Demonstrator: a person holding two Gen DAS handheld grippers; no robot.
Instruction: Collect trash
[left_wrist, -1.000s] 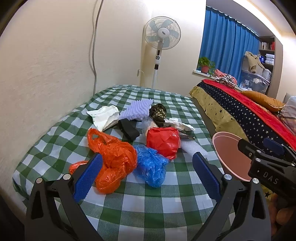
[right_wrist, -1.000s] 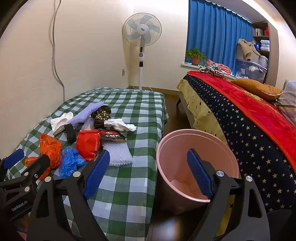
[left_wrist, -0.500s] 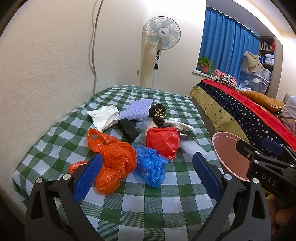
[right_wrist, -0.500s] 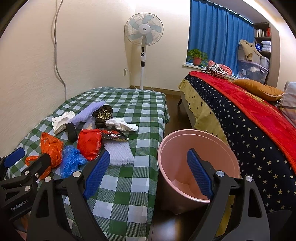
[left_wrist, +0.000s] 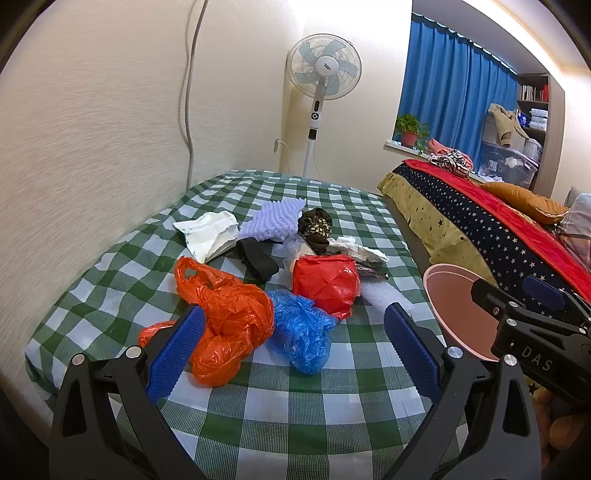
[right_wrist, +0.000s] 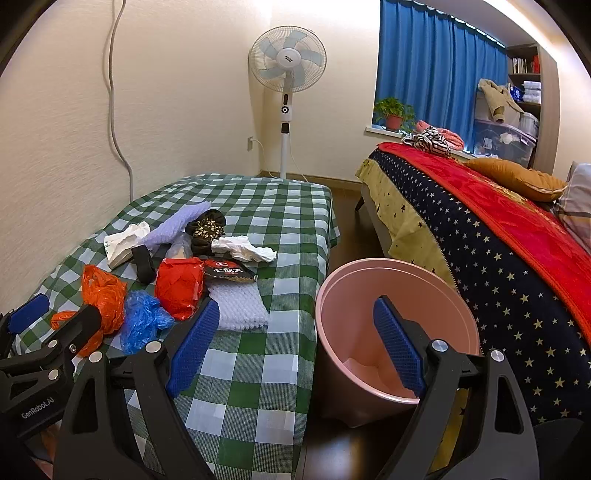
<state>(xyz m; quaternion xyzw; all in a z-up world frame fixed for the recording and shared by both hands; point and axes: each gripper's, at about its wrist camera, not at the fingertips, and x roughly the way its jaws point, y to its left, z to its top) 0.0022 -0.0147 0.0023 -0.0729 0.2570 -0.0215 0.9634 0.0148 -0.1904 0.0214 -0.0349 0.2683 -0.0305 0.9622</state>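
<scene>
A pile of trash lies on the green checked table (left_wrist: 280, 417): an orange bag (left_wrist: 225, 317), a blue bag (left_wrist: 301, 332), a red bag (left_wrist: 325, 282), white foam net (right_wrist: 240, 306), a black snack wrapper (right_wrist: 229, 273), white paper (left_wrist: 210, 234) and lilac foam (left_wrist: 275, 218). A pink bin (right_wrist: 391, 332) stands on the floor right of the table. My left gripper (left_wrist: 291, 354) is open and empty, just short of the orange and blue bags. My right gripper (right_wrist: 293, 347) is open and empty, above the table's edge and the bin.
A wall runs along the table's left side. A bed with a starry and red cover (right_wrist: 498, 236) stands to the right, close behind the bin. A standing fan (right_wrist: 286, 74) is at the back. Dark floor (right_wrist: 347, 236) shows between table and bed.
Both views have shifted slightly, with the right gripper edging a little forward and left. Both grippers stay open and empty. The trash has not moved.
</scene>
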